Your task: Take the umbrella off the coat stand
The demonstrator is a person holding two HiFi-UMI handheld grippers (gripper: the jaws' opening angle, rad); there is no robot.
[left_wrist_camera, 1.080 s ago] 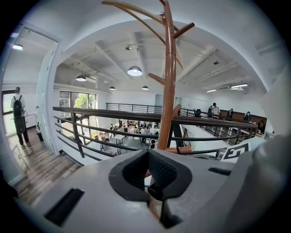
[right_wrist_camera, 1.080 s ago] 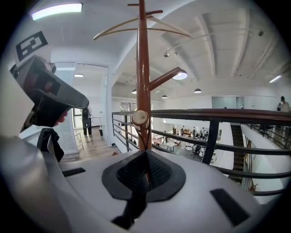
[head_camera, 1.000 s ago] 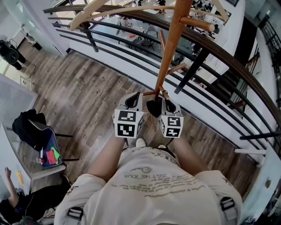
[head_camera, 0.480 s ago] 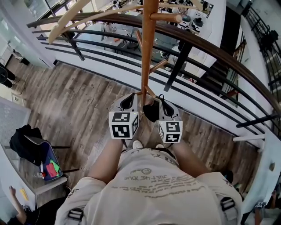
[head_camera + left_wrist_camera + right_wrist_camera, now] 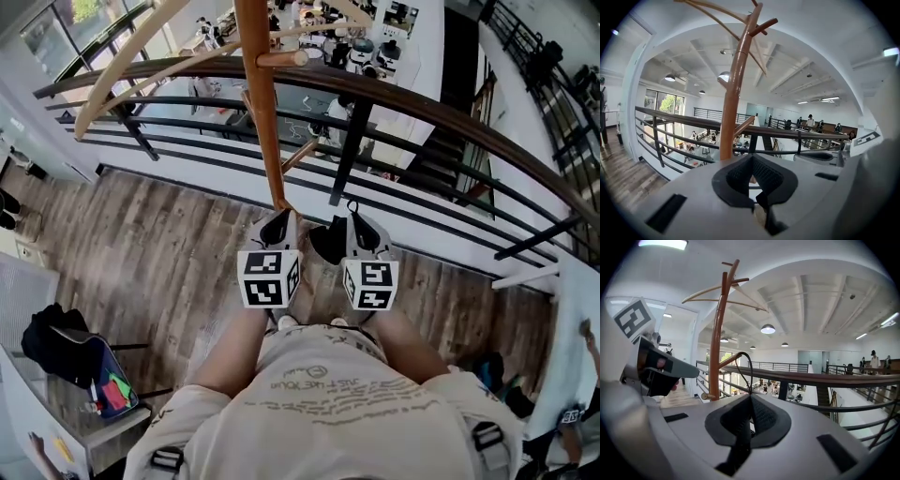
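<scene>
Far left of the coat stand (image 5: pixel 264 122), a black bag (image 5: pixel 52 337) sits on a chair on the plank floor (image 5: pixel 169 234). Pale curved hanger arms (image 5: pixel 122 80) spread from the stand's brown pole, which rises close before the person, in front of the railing (image 5: pixel 450 117).

The person's left forearm (image 5: pixel 234 347) reaches straight ahead. The left gripper (image 5: pixel 278 217) is just short of the stand, aimed at the railing and tipped a little downward, with its marker cube on top. In the left gripper view, the left gripper (image 5: pixel 751 158) has its dark pads drawn together, with only a thin slit of light and nothing between them. The stand (image 5: pixel 733 93) stands just left of the jaw line there.

Right of the stand's pole, between the two grippers, hangs the black folded umbrella (image 5: pixel 328 242). It is against the right gripper's inner side and apart from the pole.

The right forearm (image 5: pixel 403 342) runs parallel to the left one. The right gripper (image 5: pixel 354 217) is level with its neighbour and posed the same way, a little right of the stand. In the right gripper view, the right gripper (image 5: pixel 751 397) is clamped on the umbrella's thin black strap (image 5: pixel 752 380). The strap loops up out of the jaws towards a low slanted peg of the stand (image 5: pixel 716 348). Whether the loop is hooked on that peg I cannot tell.
</scene>
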